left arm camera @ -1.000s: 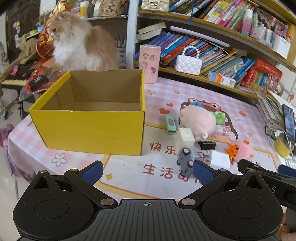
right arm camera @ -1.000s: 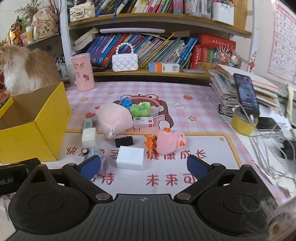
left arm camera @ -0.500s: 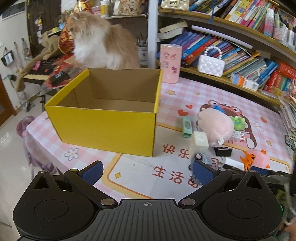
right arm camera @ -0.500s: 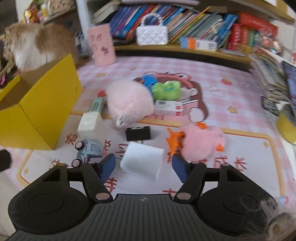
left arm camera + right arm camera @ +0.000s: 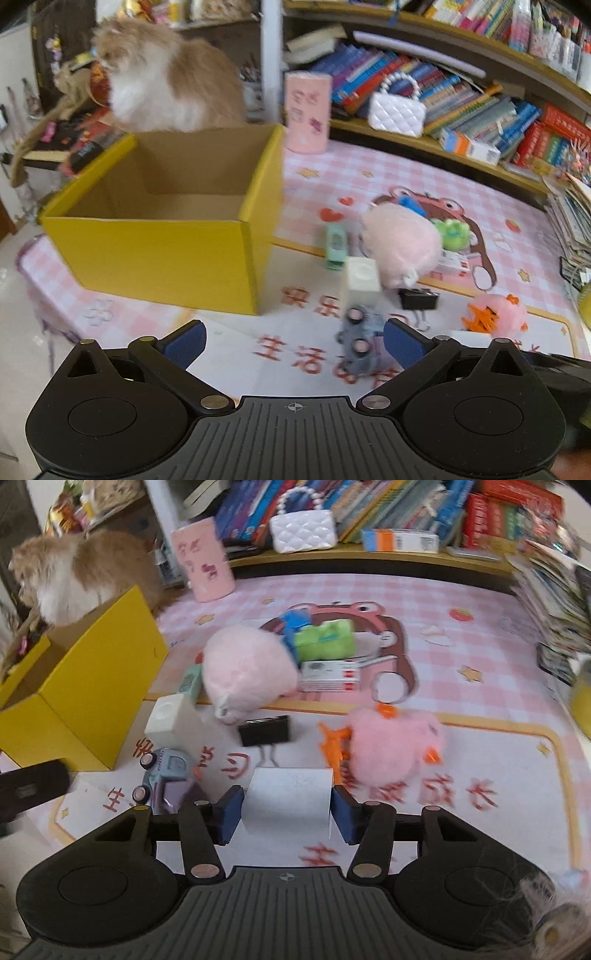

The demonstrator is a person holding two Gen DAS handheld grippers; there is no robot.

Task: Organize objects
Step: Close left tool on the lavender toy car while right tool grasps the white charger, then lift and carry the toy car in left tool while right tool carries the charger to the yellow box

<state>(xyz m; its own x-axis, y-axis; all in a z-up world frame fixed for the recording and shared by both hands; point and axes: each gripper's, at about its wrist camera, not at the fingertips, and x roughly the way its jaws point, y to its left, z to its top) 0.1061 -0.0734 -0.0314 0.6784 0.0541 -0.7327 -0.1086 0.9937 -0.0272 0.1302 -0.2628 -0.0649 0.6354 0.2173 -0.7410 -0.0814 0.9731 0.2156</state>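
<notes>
The right gripper [image 5: 287, 814] has just been closing; its pads now flank a white block [image 5: 289, 796] on the table [image 5: 498, 760], touching or just short of its sides. The left gripper [image 5: 293, 345] stands spread wide above a toy car [image 5: 357, 336]. An empty yellow box [image 5: 159, 258] sits to the left, a cat [image 5: 166, 96] behind it. Pink plush toys [image 5: 393, 746] lie nearby.

I see a yellow cardboard box [image 5: 159, 254] with brown inside, a pink-and-white checked tablecloth [image 5: 461, 590] with red characters, a white block [image 5: 290, 794], two pink plush toys [image 5: 247, 668] — one with orange feet [image 5: 395, 746].
</notes>
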